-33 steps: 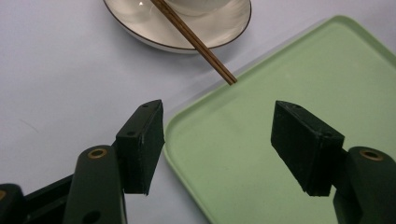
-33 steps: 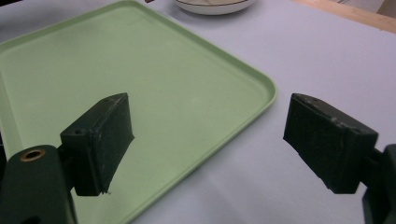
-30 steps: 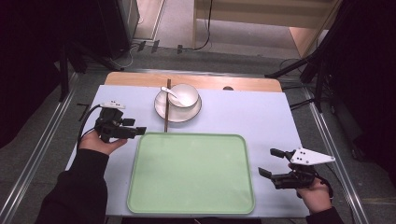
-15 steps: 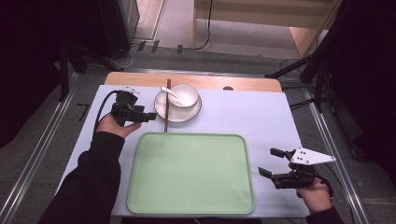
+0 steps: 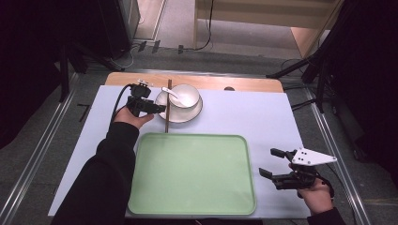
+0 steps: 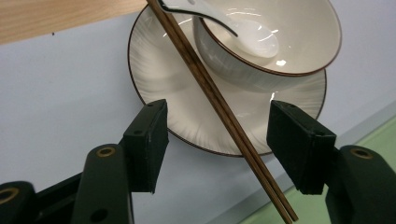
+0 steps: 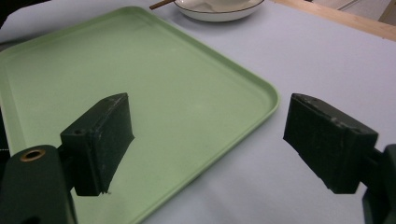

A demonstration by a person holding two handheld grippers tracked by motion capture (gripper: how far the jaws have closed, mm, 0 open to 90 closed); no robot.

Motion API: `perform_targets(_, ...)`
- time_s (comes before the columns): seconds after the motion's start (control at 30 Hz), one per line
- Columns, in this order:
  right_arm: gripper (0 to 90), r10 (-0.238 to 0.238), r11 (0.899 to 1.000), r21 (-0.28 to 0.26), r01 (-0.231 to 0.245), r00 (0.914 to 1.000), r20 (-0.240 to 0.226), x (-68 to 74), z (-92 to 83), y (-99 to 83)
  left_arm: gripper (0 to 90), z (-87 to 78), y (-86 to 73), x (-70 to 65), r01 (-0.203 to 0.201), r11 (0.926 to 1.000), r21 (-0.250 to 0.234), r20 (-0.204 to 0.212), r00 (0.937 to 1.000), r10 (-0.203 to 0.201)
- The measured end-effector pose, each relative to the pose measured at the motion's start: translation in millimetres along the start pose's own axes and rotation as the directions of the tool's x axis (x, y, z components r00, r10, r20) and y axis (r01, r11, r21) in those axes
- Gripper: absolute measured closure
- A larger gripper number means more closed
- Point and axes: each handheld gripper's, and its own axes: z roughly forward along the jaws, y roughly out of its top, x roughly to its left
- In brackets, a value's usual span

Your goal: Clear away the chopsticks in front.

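A white bowl [image 5: 186, 97] with a white spoon [image 5: 169, 92] in it stands on a brown-rimmed white plate [image 5: 180, 116] at the table's back. A pair of brown chopsticks [image 5: 167, 112] lies across the plate's left rim. My left gripper [image 5: 159, 108] is open just left of the plate. In the left gripper view the chopsticks [image 6: 219, 107] run between the spread jaws, above the plate [image 6: 154, 60], with no contact that I can see. My right gripper [image 5: 267, 161] hangs open and empty off the right side of the green tray [image 5: 192, 178].
The tray [image 7: 140, 93] is bare and takes up the front middle of the pale blue table cover [image 5: 244, 117]. A strip of wooden tabletop [image 5: 253, 84] shows behind the cover. Metal rails [image 5: 42, 154] run along both sides of the table.
My left gripper has travelled from the table's left side up and right to the plate's left rim, with its jaws now around the chopsticks. The right gripper has stayed put.
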Motion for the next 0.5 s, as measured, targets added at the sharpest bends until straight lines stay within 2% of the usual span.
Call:
perform_targets(0.07, 16.1, -0.001, 1.0, 0.002, 0.001, 1.0, -0.001, -0.1, 0.1, -0.1, 41.2, 5.6, 1.0, 0.6, 0.019, 0.9998, 0.009, -0.005, 0.9998, -0.019)
perform_targets(0.13, 16.2, 0.002, 1.0, 0.001, -0.002, 1.0, 0.0, -0.8, 0.0, -0.5, 42.6, 11.6, 2.1, -0.7, 0.056, 0.9982, 0.022, -0.015, 0.9983, -0.056)
perform_targets(0.23, 16.9, 0.008, 1.0, -0.001, -0.008, 1.0, -0.002, -1.0, -1.1, -0.4, 45.9, 18.8, 1.3, -3.2, 0.037, 0.9989, 0.028, -0.054, 0.9979, -0.035)
perform_targets(0.27, 16.9, 0.005, 1.0, -0.003, -0.005, 1.0, -0.003, -1.1, -1.4, -0.3, 46.3, 18.8, 1.3, -3.2, 0.037, 0.9989, 0.028, -0.054, 0.9979, -0.035)
perform_targets(0.3, 16.9, 0.007, 1.0, -0.005, -0.007, 1.0, -0.005, -0.9, -1.6, -0.3, 47.3, 22.4, 1.2, -1.3, 0.054, 0.9981, 0.029, -0.06, 0.9968, -0.052)
perform_targets(0.4, 16.9, 0.005, 1.0, -0.005, -0.005, 1.0, -0.004, -1.1, -1.7, -0.2, 48.8, 26.6, 1.4, 1.8, 0.086, 0.996, 0.025, -0.04, 0.9956, -0.085)
perform_targets(0.5, 17.1, 0.004, 1.0, -0.005, -0.004, 1.0, -0.005, -1.2, -1.9, -0.2, 50.6, 29.9, 1.4, 1.1, 0.084, 0.9961, 0.029, -0.037, 0.9959, -0.083)
